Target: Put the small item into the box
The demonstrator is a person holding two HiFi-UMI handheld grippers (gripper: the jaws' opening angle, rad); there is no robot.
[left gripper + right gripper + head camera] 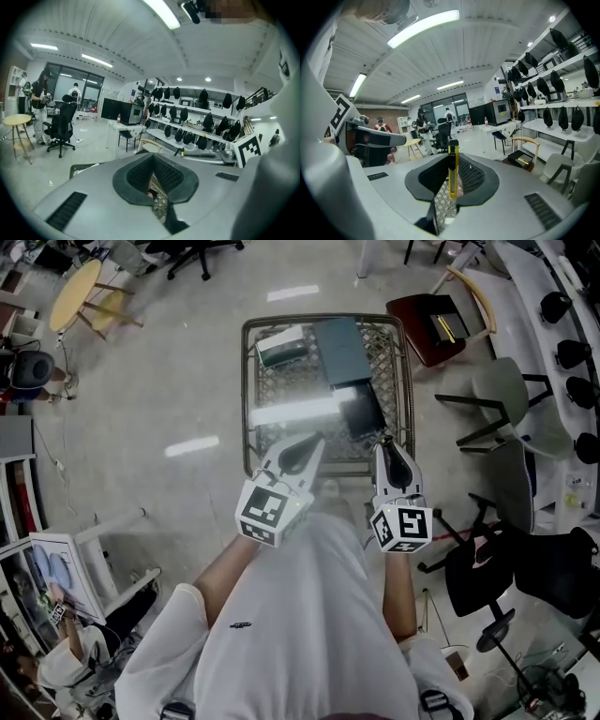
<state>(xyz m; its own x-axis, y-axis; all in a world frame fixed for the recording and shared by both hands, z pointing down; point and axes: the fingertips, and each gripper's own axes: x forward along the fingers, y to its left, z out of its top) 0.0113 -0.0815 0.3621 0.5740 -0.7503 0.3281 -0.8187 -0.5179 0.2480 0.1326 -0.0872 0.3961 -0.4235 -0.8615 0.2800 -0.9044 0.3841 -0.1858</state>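
- The right gripper [453,159] is clenched on a slim yellow-and-black item [452,180], which stands upright between the two dark pads with its top end poking out past the jaw tips.
- The left gripper [153,157] has its jaws drawn together at the tips. Nothing is pinched between them, and only a sliver of mesh shows through the narrow gap lower down.
- In the head view both grippers point away from the person, side by side over the near edge of a metal-framed mesh table [247,399]. Each carries its marker cube at the back, close to the person's white shirt.
- The held item sits over the table's near right part, not in any box.
- Just ahead of the right gripper's tip lies a black flat object [361,413].
- Beyond that, touching or overlapping it, a dark teal box [341,351] rests towards the far right of the table. I cannot tell whether it is open.
- A green-and-white box [280,346] lies at the far left corner, beside the teal one.
- A bright strip of glare crosses the middle of the table top.
- Around the table stand a dark red chair [433,326] at the far right, a black office chair [506,568] at the near right, and a round yellow table [75,292] well off to the far left.
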